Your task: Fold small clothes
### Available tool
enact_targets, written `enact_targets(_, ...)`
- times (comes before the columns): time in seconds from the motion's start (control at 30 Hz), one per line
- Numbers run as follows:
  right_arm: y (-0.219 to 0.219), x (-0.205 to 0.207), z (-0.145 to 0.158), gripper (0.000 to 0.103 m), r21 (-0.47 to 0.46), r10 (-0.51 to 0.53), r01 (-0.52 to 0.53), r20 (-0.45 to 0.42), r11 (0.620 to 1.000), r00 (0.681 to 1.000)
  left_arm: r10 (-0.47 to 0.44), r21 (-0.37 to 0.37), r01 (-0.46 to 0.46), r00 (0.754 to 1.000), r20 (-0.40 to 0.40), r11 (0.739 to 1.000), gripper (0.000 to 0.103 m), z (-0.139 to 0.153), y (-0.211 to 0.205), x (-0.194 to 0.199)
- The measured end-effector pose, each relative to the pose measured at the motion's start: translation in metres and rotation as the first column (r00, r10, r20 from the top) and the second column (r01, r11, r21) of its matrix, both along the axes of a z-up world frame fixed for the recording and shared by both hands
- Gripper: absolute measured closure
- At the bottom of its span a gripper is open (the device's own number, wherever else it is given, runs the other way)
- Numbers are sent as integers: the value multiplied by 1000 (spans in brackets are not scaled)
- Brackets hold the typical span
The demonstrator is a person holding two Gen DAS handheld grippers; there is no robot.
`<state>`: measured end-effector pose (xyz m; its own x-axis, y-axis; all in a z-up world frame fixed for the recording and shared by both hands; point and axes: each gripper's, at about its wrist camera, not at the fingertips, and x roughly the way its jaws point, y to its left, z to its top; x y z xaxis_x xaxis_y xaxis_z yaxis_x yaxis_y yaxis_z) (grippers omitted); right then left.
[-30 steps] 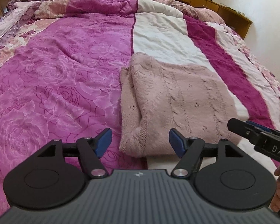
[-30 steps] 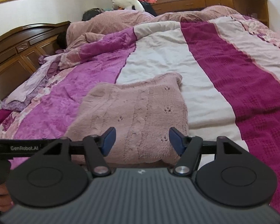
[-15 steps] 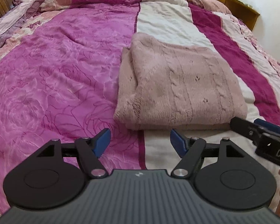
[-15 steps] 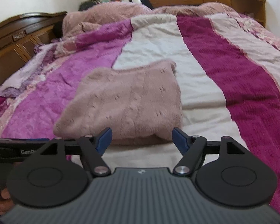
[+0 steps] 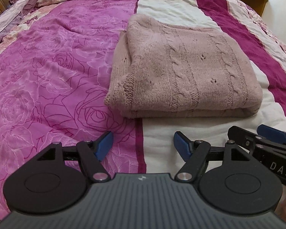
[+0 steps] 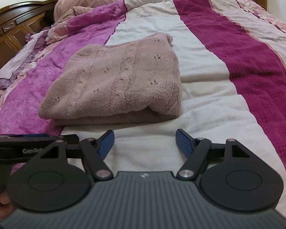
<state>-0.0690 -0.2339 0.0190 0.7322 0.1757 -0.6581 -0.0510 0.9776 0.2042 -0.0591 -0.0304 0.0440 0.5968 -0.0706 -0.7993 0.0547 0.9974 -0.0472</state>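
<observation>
A dusty-pink cable-knit sweater (image 5: 181, 72) lies folded into a thick rectangle on the bed, straddling the magenta and cream stripes of the quilt. My left gripper (image 5: 143, 145) hovers open just short of its near edge, blue pads apart, nothing between them. In the right wrist view the same sweater (image 6: 114, 80) sits ahead and slightly left. Open and holding nothing, my right gripper (image 6: 145, 143) hangs over the cream stripe in front of the sweater's near fold. Each gripper shows at the edge of the other's view.
The quilt (image 5: 47, 66) covers the whole bed in magenta rose print, cream and dark crimson stripes. A dark wooden headboard (image 6: 13, 28) and bunched pink bedding (image 6: 97, 0) lie at the far end. A hand (image 6: 0, 208) holds the left tool.
Both grippers have sunk and tipped downward, drawing back so the sweater's near edge now lies ahead of the pads instead of between them. The right jaws widened a little.
</observation>
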Motion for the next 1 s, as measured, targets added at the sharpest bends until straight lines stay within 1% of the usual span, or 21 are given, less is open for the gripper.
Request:
enact_targets(0.33,1,2,-2,30,-6,1,-1,-5,1000,1000,-9,27,8,1000,8,1000,26,-3,-4,-1)
enact_targets(1.0,1,2,-3,30,-9,1,-1,-6,1000,1000,-14,35,14,1000,6,999,26,-4,-4,-1)
